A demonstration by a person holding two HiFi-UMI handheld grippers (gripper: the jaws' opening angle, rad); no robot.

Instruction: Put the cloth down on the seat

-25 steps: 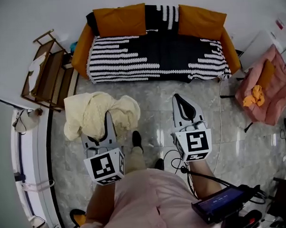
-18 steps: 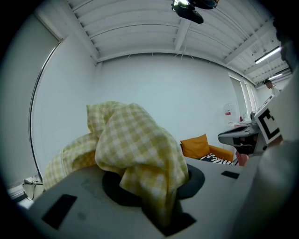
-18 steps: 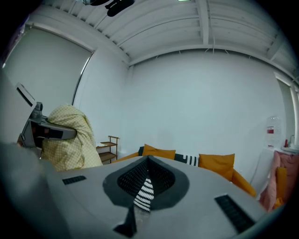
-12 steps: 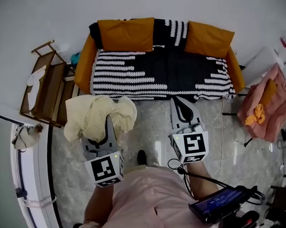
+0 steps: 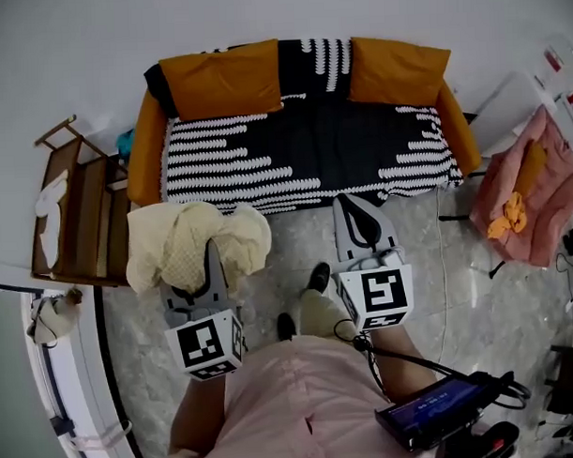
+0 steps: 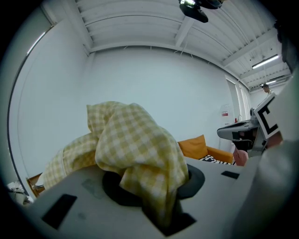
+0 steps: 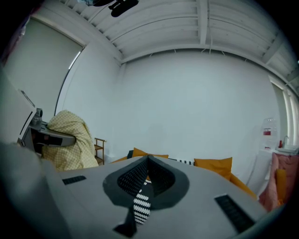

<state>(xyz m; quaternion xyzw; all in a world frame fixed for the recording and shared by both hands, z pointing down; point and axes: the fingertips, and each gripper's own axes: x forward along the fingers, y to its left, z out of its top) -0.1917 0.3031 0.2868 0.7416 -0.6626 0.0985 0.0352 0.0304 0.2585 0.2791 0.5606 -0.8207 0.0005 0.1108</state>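
The cloth (image 5: 188,244), pinched by the left gripper (image 5: 211,262) at centre left, should reach over the striped seat (image 5: 340,146) before release; the right gripper (image 5: 353,212) is closed, empty.

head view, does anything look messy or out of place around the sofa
Nothing is spilled or broken. The yellow checked cloth is not on the sofa seat: it hangs bunched from the left claw. Right of the sofa, a pink cloth lies in a rumpled heap with an orange piece on it.
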